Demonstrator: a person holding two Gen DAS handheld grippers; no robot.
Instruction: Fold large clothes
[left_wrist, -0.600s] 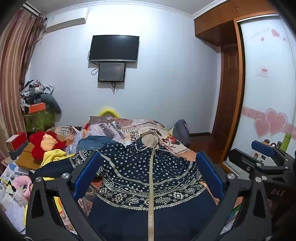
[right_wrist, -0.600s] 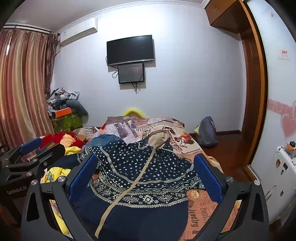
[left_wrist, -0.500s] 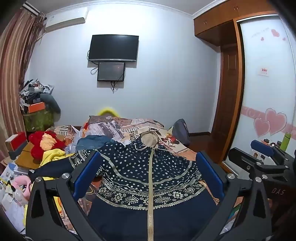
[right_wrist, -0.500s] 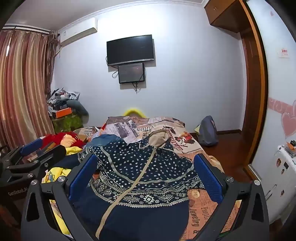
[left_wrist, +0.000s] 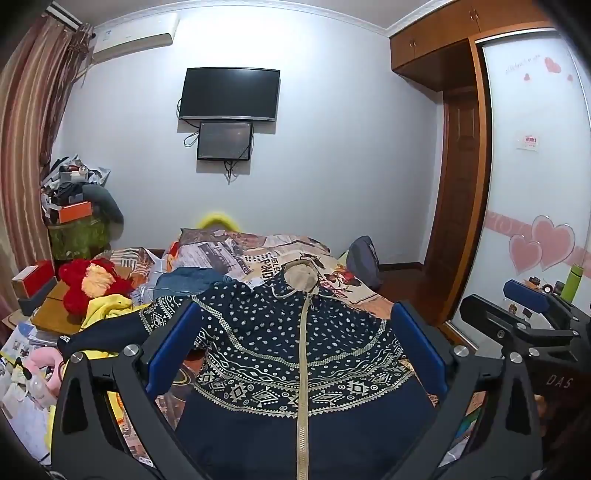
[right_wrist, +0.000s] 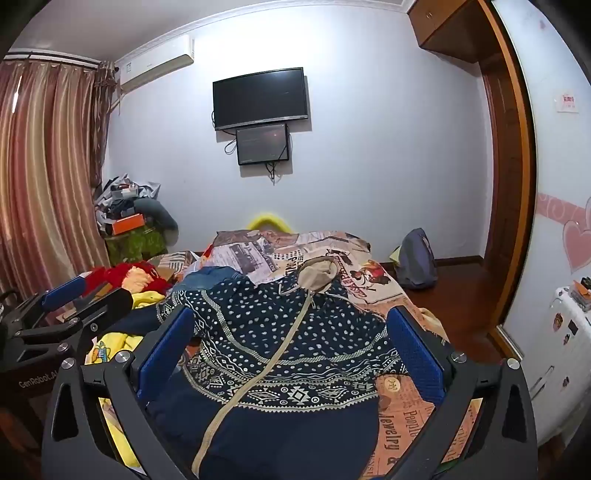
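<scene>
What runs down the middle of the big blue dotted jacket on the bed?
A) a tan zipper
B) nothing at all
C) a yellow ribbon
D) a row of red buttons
A: a tan zipper runs from the beige hood down the front of the navy dotted jacket, which lies spread flat on the bed.

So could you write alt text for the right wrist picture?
A navy patterned zip-up hoodie lies spread on a bed, seen between the right gripper's open blue-padded fingers. A wall-mounted TV hangs beyond.
</scene>
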